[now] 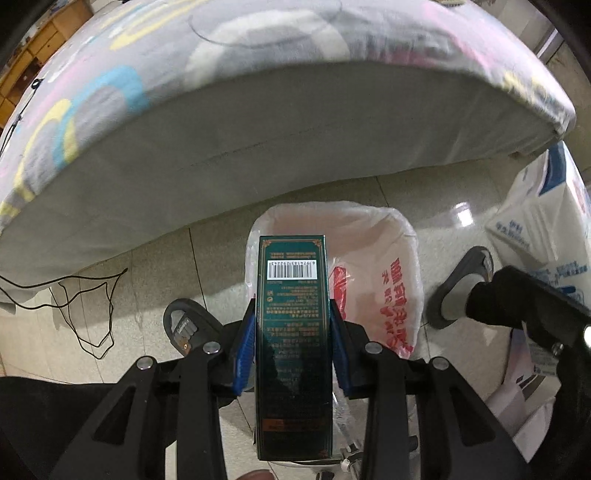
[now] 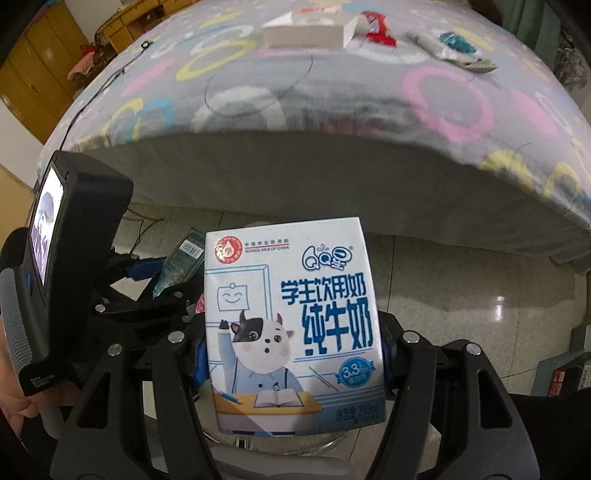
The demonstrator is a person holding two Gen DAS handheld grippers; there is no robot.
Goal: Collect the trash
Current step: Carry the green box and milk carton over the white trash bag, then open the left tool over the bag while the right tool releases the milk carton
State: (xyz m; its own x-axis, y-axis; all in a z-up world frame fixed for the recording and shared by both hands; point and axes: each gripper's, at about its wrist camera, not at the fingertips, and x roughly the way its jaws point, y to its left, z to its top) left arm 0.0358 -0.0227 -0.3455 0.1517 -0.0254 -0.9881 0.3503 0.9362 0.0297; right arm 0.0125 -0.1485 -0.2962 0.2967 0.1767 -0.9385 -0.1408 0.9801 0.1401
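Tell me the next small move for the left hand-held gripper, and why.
Probably open it and let go. The left hand-held gripper is shut on the dark green box, which hangs over the open mouth of the bag-lined trash bin on the floor, so the box would likely drop inside.

both wrist views low by the floor, facing the bed (image 1: 295, 122), side by side

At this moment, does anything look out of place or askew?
Litter still lies on the bed: a white box, a red wrapper and a silver packet. A black cable trails loose over the floor.
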